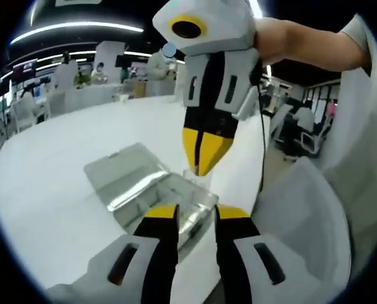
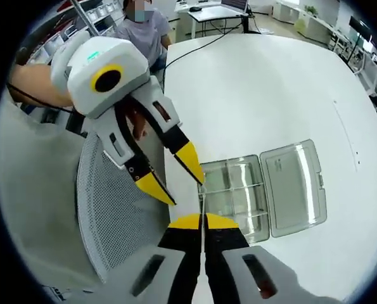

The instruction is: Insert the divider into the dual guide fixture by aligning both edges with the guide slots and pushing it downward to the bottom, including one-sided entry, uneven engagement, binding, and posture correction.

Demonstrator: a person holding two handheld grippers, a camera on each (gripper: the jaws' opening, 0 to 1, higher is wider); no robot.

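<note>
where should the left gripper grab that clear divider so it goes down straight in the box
Judging from the right gripper view, the divider is a thin clear sheet standing on edge at the open box's near wall. The right gripper already pinches one spot on its upper edge. The left gripper, jaws open, would best pinch that same upper edge further along, flat across both faces, coming from above, so both ends press evenly.

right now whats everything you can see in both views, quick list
clear plastic box: 1, transparent, near the table edge, lid hinged open flat beside it
divider: 1, thin clear sheet seen edge-on, pinched in the right gripper above the box
table: 1, white, under the box
mesh chair back: 1, grey, beside the table edge
background desks and chairs: several, mostly white, far side of room
left gripper: 1, white, black and yellow, jaws apart
right gripper: 1, same colours, jaws closed
</note>
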